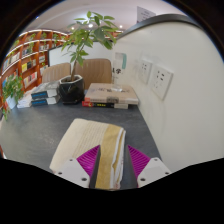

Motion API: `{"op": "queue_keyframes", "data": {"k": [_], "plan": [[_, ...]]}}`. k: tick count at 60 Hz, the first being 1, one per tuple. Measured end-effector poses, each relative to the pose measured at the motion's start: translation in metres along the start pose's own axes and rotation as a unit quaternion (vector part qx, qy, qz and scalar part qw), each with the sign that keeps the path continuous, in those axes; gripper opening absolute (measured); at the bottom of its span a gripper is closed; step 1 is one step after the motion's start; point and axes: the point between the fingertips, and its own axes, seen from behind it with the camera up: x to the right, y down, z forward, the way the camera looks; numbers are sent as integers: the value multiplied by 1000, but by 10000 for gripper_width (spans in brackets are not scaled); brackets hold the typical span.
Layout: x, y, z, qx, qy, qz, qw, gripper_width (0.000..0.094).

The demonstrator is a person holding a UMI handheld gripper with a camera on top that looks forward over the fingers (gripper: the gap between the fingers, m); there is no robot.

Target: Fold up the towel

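A cream-yellow towel [92, 143] lies on the grey table [35, 135], folded into a long strip that runs away from me. Its near end reaches back between my fingers. My gripper [113, 166] is open and low over the table. The left magenta pad [91, 159] is against the towel's left part. A raised fold of the towel lies between the pads, with a small dark gap before the right pad [138, 160]. The towel's nearest edge is hidden under the gripper.
Beyond the towel are a stack of books [111, 95] and a potted plant [72, 85] in a black pot. More books [42, 97] lie to the left. A white wall with sockets [160, 80] runs close along the right. Chairs [95, 68] and bookshelves [28, 60] stand behind.
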Motion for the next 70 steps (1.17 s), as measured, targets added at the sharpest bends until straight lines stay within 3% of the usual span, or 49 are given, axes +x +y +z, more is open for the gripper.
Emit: {"op": "queue_keyframes", "data": {"k": [5,11,15,28,41,70], "plan": [[-1,24,4,-20,-7,-12,1000,573],[-12,13,-16,-5,-9,-27,1000,604],[-27,-12,-39,17,-14,-22,1000,665],[-97,-93,-150,116,-36,-11,993,701],[-171,-118,-250,190,-65,3,980,705],[-245,-52,-305,172,-69,-15,983,705]]}}
